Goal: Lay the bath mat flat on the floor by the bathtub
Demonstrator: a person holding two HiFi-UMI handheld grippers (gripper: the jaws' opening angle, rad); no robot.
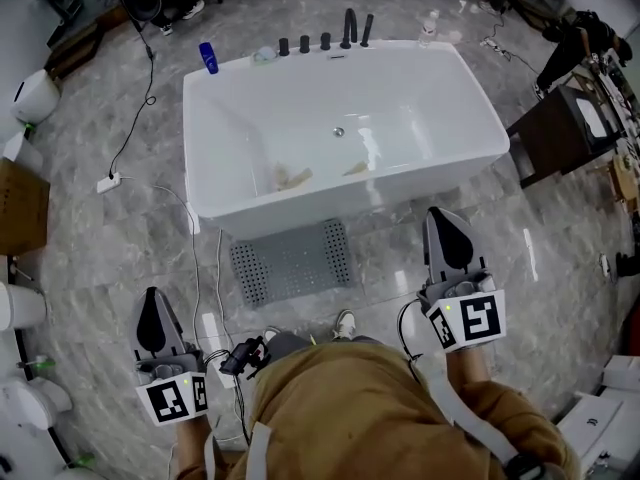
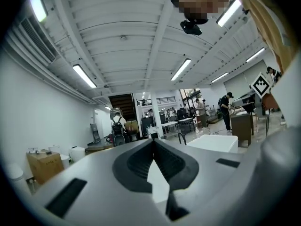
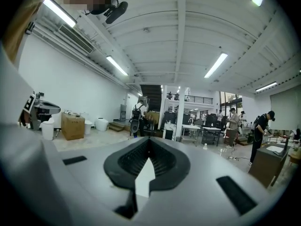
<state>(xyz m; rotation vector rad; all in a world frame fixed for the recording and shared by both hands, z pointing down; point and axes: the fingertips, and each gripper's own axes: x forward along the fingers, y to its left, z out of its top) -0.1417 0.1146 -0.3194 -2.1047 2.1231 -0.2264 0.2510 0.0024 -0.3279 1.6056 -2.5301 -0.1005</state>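
While I stand facing the white bathtub [image 1: 450, 173], both of my tongs hang at my sides, apart from everything on the floor. My left tongs [image 1: 151, 298] are clenched with nothing in them: the left gripper view shows the two dark pads pressed together, with only the room and ceiling beyond. My right tongs [image 1: 446, 230] are clenched and empty too, with the pads meeting at the tip in the right gripper view. The grey perforated bath mat [image 1: 292, 261] lies flat on the marble floor [image 1: 100, 258], its far long edge just beside the bathtub's near wall, about midway along it. My shoe [image 1: 343, 323] is near the mat's near edge. A blue bottle [image 1: 208, 57] stands on the bathtub's far left corner, and black tap fittings [image 1: 325, 40] line the far rim.
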